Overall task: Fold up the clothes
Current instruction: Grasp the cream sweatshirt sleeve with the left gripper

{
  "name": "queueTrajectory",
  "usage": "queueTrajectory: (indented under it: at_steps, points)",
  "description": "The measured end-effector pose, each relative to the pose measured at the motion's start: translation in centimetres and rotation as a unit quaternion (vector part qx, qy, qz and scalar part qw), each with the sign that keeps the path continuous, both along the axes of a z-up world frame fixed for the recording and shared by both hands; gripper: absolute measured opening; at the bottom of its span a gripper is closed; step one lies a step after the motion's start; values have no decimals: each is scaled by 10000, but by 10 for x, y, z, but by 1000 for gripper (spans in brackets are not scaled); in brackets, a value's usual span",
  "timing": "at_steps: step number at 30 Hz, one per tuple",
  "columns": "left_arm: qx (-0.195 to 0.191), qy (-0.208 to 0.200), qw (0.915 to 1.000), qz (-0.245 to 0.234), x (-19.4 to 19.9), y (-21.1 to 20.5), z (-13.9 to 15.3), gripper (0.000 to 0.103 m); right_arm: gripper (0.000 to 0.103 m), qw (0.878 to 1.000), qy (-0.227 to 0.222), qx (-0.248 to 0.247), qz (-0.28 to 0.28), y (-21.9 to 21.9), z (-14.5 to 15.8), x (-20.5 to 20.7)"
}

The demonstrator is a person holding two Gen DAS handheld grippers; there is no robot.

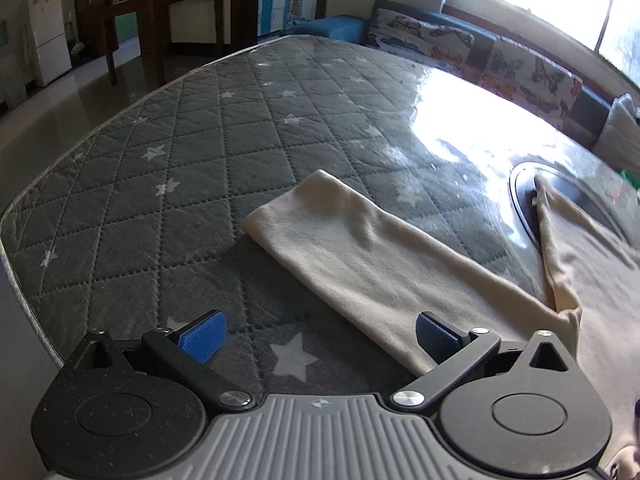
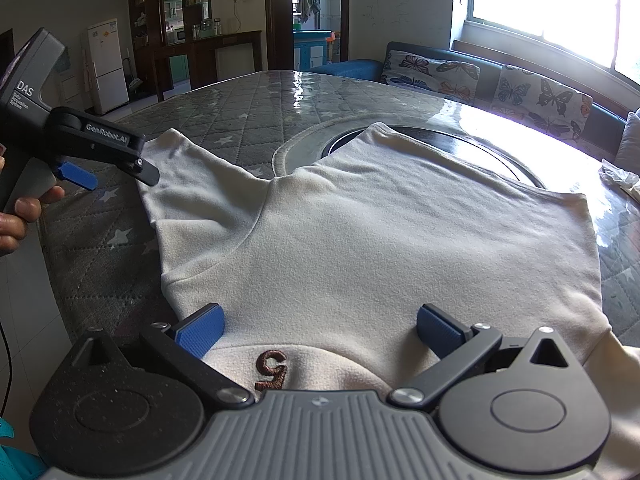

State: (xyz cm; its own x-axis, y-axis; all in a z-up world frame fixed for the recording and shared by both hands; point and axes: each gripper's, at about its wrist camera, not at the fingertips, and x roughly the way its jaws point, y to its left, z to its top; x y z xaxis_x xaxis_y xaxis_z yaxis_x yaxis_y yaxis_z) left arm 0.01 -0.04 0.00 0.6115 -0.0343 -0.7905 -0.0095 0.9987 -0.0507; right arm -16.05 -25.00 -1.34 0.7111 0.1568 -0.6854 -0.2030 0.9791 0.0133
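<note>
Cream sweater lies flat on the table, sleeve spread out to the side, so I've got my left gripper & right gripper both wide apart, nothing clamped, ready to fold.

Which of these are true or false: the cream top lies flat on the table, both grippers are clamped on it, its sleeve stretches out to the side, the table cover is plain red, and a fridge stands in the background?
1. The cream top lies spread on the table. True.
2. Both grippers are clamped on it. False: the left gripper and the right gripper both stand open, holding nothing.
3. Its sleeve stretches out sideways. True.
4. The table cover is plain red. False: it is grey, quilted, with white stars.
5. A white fridge stands in the background. True.
</note>
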Motion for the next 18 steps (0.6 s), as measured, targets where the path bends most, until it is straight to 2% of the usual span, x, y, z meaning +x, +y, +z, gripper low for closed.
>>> queueTrajectory:
  at_steps: [2, 6, 8, 14, 18]
  points:
    - [18, -51, 10000, 64, 1, -3, 0, 95, 103, 10000, 24, -6, 3, 0, 0, 1]
    - [-461, -132, 9986, 223, 5, 18, 3, 77, 103, 10000, 46, -17, 14, -2, 4, 0]
    - [-544, -147, 9978, 343, 8, 25, 5, 69, 103, 10000, 65, -16, 20, -1, 3, 2]
    - [-482, -270, 9970, 542, 15, 30, 11, 37, 101, 9999, 35, 95, 17, -1, 7, 0]
    - [-688, -284, 9952, 637, 16, 37, 10, 36, 99, 9999, -16, 145, 38, 0, 13, -3]
